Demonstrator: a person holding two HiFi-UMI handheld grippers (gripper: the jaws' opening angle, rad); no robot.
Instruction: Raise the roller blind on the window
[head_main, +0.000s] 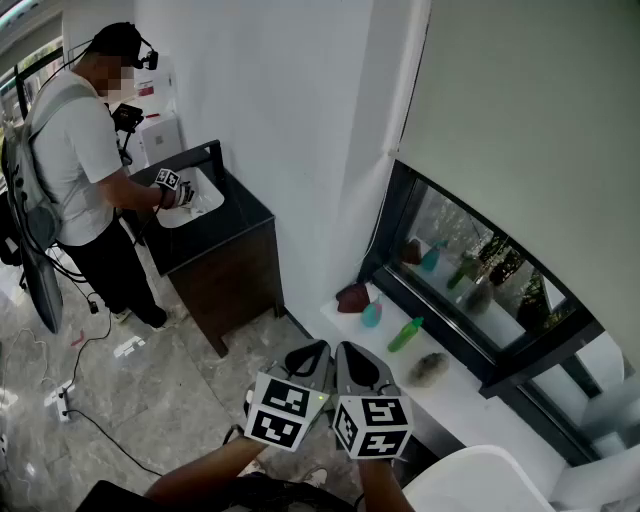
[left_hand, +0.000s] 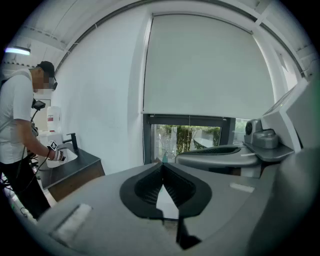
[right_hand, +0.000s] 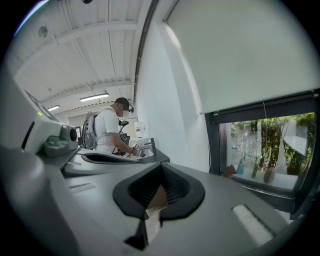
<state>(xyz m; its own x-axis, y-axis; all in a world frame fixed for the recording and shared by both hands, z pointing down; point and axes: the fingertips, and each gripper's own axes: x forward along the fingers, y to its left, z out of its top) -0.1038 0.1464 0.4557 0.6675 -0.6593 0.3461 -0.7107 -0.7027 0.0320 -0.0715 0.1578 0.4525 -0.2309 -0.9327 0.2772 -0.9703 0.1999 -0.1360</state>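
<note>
At the window: blind (head_main: 520, 90) covers the upper glass, and its bottom bar sits well above the sill (head_main: 470, 400), so a strip of glass shows below it.
Left gripper (head_main: 322, 346): low in front of the window, aimed at it. Jaws are pressed together with nothing between them.
Right gripper (head_main: 342, 347): just beside the left one. Jaws are closed too, tips meeting, and it holds nothing.
Head view alone: we get the sill's load under the window. Nearest the window's left edge comes a dark red lump (head_main: 352, 297), then a teal bottle (head_main: 372, 313), a green bottle (head_main: 406, 334) and a grey-brown lump (head_main: 430, 367). It also shows the grey floor (head_main: 150, 390) with cables on it.
Gripper views alone: both show the ceiling and greenery through the bare glass. Each one also catches the other gripper alongside.
Left of the window: a person (head_main: 85, 160) in a white shirt and dark cap bends over a basin on a dark cabinet (head_main: 235, 270), with a marked cube at the hand.
Count: two grippers, two marker cubes (head_main: 283, 410) and two upright bottles. There is one other person. The right gripper view shows two strip lights (right_hand: 94, 97) and the left gripper view shows one.
Writing: the cubes carry black-and-white square patterns. A white box (left_hand: 54, 120) on the wall beyond the person has red print, too small to read.
</note>
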